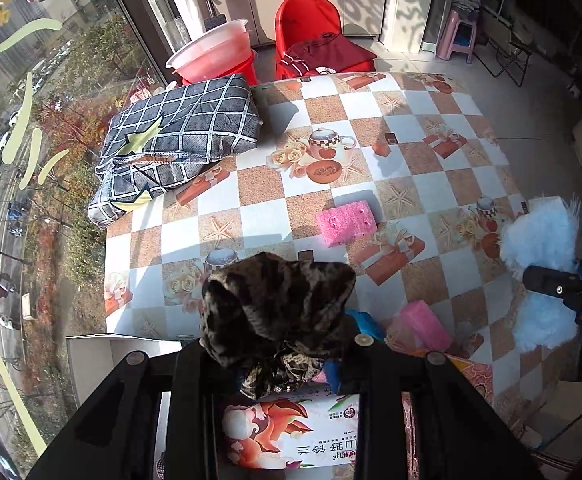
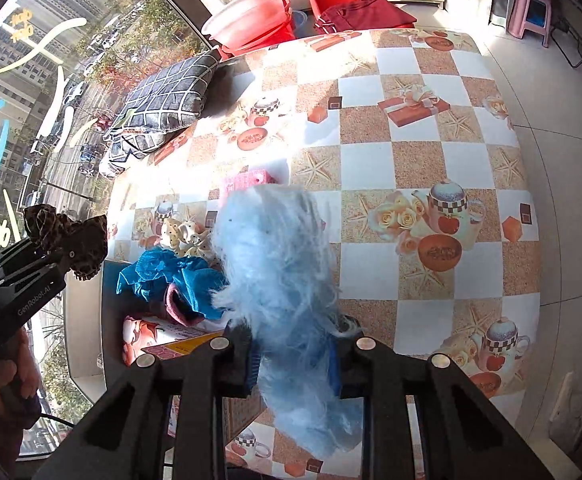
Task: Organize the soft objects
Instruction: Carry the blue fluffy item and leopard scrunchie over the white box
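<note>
The left gripper (image 1: 281,364) has its fingers (image 1: 333,374) squeezed tight on a dark spotted scrunchie (image 1: 277,308). The scrunchie puffs out past the fingers, up in the air, not touching the surface (image 1: 431,120). It is soft, so the fingers have to close almost all the way to keep it from slipping.

The right gripper (image 2: 295,354) does the same with a fluffy light blue thing (image 2: 279,264). Its fingers (image 2: 335,368) pinch the fluff in the middle, and the rest hangs out above and below them.

Both things are lifted, I think, so they can be carried to where they belong.

Just under the left fingers sits a box with a fruit picture (image 1: 291,432). Beside the right fingers, to the left, a blue cloth (image 2: 171,280) and a white dotted scrunchie (image 2: 185,236) lie bunched together by that box, so it may be the place for soft things.

Past the left fingers a pink sponge (image 1: 347,223) waits on the surface, and another pink sponge (image 1: 425,326) lies close by on the right. Far ahead to the left lie checked pillows (image 1: 175,136).
</note>
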Demonstrator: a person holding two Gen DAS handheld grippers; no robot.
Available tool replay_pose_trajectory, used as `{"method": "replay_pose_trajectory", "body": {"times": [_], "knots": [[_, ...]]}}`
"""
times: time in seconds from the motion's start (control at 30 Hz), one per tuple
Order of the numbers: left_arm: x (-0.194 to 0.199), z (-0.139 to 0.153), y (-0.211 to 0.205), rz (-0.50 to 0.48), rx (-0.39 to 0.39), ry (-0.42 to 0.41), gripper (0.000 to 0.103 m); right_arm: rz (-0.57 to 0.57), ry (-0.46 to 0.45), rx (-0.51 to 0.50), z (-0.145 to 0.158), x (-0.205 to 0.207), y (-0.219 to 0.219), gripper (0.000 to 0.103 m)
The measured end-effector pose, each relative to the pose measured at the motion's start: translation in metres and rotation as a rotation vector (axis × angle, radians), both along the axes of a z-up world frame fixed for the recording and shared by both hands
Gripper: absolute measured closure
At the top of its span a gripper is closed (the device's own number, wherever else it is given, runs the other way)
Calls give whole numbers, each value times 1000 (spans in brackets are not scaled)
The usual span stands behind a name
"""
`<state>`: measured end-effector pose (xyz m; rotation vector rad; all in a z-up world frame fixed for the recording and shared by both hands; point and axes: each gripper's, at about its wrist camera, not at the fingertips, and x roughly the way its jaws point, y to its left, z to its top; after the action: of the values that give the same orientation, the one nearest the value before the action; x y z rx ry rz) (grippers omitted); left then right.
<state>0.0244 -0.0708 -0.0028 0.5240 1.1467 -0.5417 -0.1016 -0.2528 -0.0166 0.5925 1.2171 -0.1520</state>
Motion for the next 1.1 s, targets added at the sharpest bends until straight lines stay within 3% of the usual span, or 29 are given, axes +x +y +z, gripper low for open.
{"method": "replay_pose_trajectory", "body": {"times": [0.17, 0.3, 0.7, 1.1], "knots": [[-30, 20, 32, 1, -26, -21, 71, 48, -75, -25, 47, 4, 37, 75], [-59, 29, 57, -17, -43, -24, 71, 77, -76, -31, 61, -11, 62, 75], [-122, 9, 120, -32, -12, 64, 71, 147, 5, 4, 44, -47, 142, 75], [-120, 15, 165, 59, -34, 18, 71, 354, 56, -45, 39, -27, 223, 75]]}}
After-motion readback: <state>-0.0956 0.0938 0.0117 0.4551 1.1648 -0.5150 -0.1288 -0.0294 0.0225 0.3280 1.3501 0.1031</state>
